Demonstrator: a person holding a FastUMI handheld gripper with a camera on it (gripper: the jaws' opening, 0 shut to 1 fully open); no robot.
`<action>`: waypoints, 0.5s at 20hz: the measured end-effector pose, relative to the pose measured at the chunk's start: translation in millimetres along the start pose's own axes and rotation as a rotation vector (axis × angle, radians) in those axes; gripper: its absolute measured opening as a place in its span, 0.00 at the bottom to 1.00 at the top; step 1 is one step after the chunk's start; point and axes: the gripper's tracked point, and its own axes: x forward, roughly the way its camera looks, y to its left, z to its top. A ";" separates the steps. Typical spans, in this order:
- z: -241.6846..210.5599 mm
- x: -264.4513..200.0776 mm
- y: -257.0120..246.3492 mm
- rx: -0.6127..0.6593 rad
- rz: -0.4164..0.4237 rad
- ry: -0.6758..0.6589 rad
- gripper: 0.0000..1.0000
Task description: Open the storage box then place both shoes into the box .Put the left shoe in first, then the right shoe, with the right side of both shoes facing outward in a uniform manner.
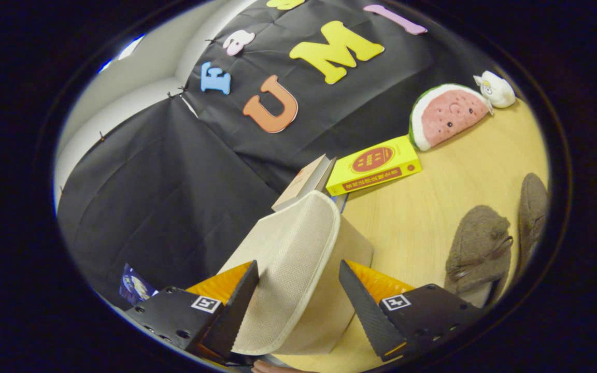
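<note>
In the gripper view the job is at its first step, opening the storage box (329, 269): its cream fabric lid (290, 269) stands raised and tilted, and it lies in the gap between the two fingers of the claw (298, 290). The claw is spread fairly wide, with the lid's woven face close to the left finger and clear space beside the right one, so it does not look clamped; whether the left finger actually touches the cloth cannot be told. My reading is that the lid is partly up and the next move calls for swinging it fully back until the mouth is free, then going over to the shoes. The box is a pale, soft-sided cube standing on the light wooden table (433, 207), just ahead of the fingers. The two grey-brown felt shoes, the nearer shoe (480, 248) and the farther shoe (532, 212), lie side by side on the table beyond the right finger, well apart from the box, neither yet inside.
</note>
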 end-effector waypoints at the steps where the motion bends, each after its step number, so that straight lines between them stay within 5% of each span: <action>1: -2.9 0.9 2.1 0.024 0.010 0.021 0.94; 5: -13.0 12.6 8.5 0.145 0.076 0.097 0.93; 10: -10.6 7.0 8.1 0.212 0.063 0.134 0.68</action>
